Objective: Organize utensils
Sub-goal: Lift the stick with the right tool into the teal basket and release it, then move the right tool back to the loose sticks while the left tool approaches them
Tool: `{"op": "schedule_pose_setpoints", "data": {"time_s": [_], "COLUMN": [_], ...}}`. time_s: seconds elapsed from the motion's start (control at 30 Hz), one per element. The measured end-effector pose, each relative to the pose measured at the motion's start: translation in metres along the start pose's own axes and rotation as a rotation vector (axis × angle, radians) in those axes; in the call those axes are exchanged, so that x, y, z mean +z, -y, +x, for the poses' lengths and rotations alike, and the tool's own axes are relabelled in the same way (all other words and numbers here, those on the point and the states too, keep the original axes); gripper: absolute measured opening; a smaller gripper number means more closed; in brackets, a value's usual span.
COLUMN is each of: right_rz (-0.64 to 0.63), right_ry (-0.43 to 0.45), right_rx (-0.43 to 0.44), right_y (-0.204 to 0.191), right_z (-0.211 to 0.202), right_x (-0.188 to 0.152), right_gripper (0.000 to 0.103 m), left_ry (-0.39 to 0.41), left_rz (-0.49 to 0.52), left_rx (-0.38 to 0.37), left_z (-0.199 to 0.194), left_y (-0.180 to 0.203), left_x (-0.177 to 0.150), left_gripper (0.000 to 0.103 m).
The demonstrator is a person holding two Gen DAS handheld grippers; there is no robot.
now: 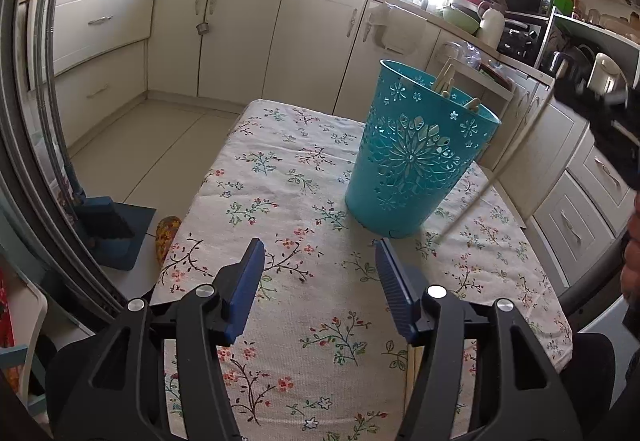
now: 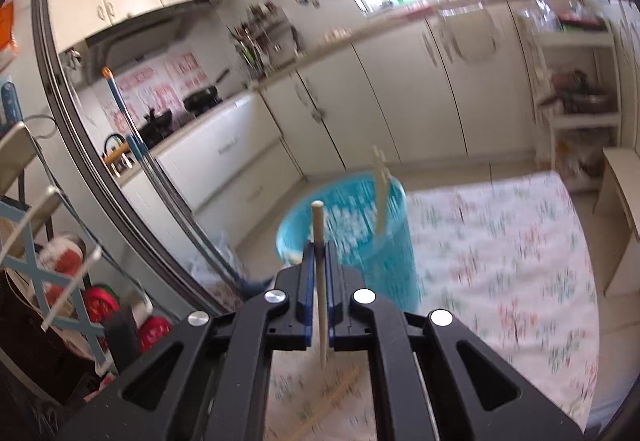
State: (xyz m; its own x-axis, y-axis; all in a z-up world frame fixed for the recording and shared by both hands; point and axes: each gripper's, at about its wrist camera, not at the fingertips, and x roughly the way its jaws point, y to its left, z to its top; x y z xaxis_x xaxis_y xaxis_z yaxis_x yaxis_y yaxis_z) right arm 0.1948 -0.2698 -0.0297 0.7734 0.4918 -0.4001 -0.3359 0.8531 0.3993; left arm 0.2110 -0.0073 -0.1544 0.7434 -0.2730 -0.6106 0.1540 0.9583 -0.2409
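A teal perforated bucket (image 1: 412, 161) stands on the floral tablecloth (image 1: 280, 181), with pale wooden utensils (image 1: 446, 81) sticking out of its top. My left gripper (image 1: 320, 245) hovers open over the cloth in front of the bucket, with nothing between its blue pads. My right gripper (image 2: 319, 247) is shut on a pale chopstick (image 2: 318, 225) that stands upright between the pads. It sits above and just short of the bucket (image 2: 380, 257). In the left wrist view that chopstick (image 1: 508, 161) slants down from the blurred right gripper (image 1: 570, 81), right of the bucket.
Another wooden chopstick (image 2: 332, 397) lies on the cloth under my right gripper. A broom and dustpan (image 1: 108, 225) stand on the floor left of the table. Kitchen cabinets (image 1: 240, 37) run behind it. A person's hand (image 1: 632, 261) shows at the right edge.
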Motion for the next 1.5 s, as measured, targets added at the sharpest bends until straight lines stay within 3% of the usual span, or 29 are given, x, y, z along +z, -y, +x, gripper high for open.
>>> {"op": "schedule_pose_setpoints", "data": {"time_s": [0.13,0.3,0.5,0.67,0.97,1.07,1.2,1.37,1.5], "right_rz": [-0.036,-0.076,-0.115,-0.150,-0.121,-0.126,-0.122,-0.126,-0.099], "right_ry": [0.080,0.153,0.200,0.142,-0.017,-0.034,-0.026,-0.027,-0.096], "right_rx": [0.029,0.004,-0.066,-0.141,-0.203,-0.213,-0.221,-0.228,-0.244], "right_y": [-0.015,-0.029,-0.036,-0.028,-0.003,-0.003,-0.005,-0.013,-0.016], "right_z": [0.002,0.008,0.020,0.043,0.078,0.077,0.065,0.045,0.035], "right_x": [0.043,0.087,0.104,0.085,0.047,0.040,0.032,0.012,-0.030], "right_gripper": [0.006,0.006,0.006,0.006,0.006,0.007,0.021,0.027,0.030], "left_ry": [-0.001,-0.011,-0.009,-0.007,-0.002,-0.001,0.002,0.007,0.003], "left_rz": [-0.014,-0.029,-0.047,-0.049,-0.030,-0.021,-0.011,-0.003,-0.001], "left_rx": [0.003,0.005,0.003,0.006,0.019,0.024,0.027,0.035,0.038], "left_z": [0.000,0.004,0.004,0.003,0.000,0.000,-0.002,-0.005,-0.006], "left_y": [-0.002,-0.006,-0.011,-0.014,-0.009,-0.007,-0.004,-0.002,-0.002], "left_x": [0.000,-0.001,0.001,0.002,0.003,0.002,0.002,0.002,0.002], "left_gripper": [0.055,0.055,0.055,0.056,0.057,0.059,0.064,0.069,0.071]}}
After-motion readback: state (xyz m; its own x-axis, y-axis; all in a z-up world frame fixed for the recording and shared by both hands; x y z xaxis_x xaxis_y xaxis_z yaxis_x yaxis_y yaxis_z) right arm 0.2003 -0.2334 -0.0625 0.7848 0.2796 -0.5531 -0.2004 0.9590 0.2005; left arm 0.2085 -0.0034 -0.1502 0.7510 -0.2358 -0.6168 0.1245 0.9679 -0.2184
